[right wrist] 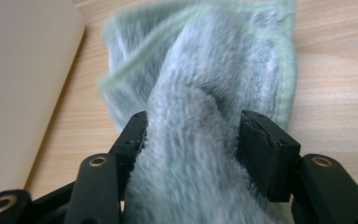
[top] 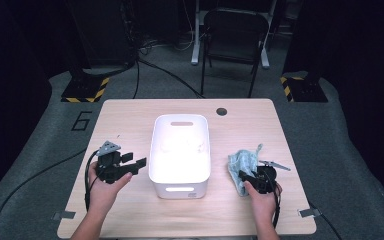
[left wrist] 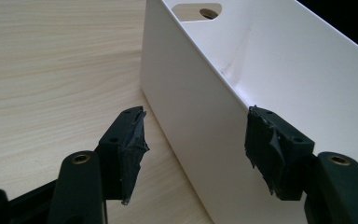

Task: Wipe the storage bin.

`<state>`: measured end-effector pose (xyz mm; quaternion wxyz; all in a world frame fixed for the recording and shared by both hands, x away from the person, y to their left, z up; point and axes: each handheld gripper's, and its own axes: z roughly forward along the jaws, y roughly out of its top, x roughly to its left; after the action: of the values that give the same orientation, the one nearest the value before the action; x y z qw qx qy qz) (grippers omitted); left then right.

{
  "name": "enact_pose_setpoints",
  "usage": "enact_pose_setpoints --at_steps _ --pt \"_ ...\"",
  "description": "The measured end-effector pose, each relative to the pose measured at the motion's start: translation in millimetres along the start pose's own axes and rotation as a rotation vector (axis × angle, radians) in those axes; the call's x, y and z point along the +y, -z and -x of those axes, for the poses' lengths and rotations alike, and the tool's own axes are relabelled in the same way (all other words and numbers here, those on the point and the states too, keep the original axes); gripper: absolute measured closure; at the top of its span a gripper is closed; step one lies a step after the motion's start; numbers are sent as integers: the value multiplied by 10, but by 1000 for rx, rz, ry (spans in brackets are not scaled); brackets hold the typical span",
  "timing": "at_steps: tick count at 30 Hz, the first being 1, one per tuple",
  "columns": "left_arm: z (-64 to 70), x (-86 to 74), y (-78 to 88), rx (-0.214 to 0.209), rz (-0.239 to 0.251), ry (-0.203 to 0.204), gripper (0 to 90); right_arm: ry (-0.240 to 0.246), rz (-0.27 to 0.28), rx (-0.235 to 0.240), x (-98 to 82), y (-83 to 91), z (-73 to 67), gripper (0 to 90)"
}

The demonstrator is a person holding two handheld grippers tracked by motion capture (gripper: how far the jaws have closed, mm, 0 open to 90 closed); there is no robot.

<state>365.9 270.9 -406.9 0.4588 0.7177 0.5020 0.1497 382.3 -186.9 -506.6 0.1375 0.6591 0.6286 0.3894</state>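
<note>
Our soft green cloth (right wrist: 200,93) lay bunched on the table (top: 130,115), to the right of the white bin (top: 180,186) and a little apart from it. A fold of it ran straight between the jaws of our right gripper (right wrist: 191,140), and its long way pointed away from us. The jaws sat close on both sides of the fold, but we could not tell if they pinched it. The right hand (top: 262,197) was the near one. Our left gripper (left wrist: 196,144) stood spread wide and empty on the bin's other side, with the bin wall between its jaws.
</note>
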Motion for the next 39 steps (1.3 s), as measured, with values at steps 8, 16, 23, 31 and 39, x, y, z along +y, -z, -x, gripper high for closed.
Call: enact_pose_setpoints --at_steps 8,16,23,31,39 --pt "-38 -4 -5 -3 2 -15 378 28 46 -3 46 99 -119 405" --pt "-106 11 -19 12 2 -27 379 82 86 17 83 193 -227 376" --pt "-201 29 20 37 13 -30 379 99 106 52 94 227 -277 360" --pt "-288 41 50 74 25 -46 377 107 134 63 88 318 -308 362" --pt "-388 18 74 102 38 -57 383 132 138 103 86 361 -388 366"
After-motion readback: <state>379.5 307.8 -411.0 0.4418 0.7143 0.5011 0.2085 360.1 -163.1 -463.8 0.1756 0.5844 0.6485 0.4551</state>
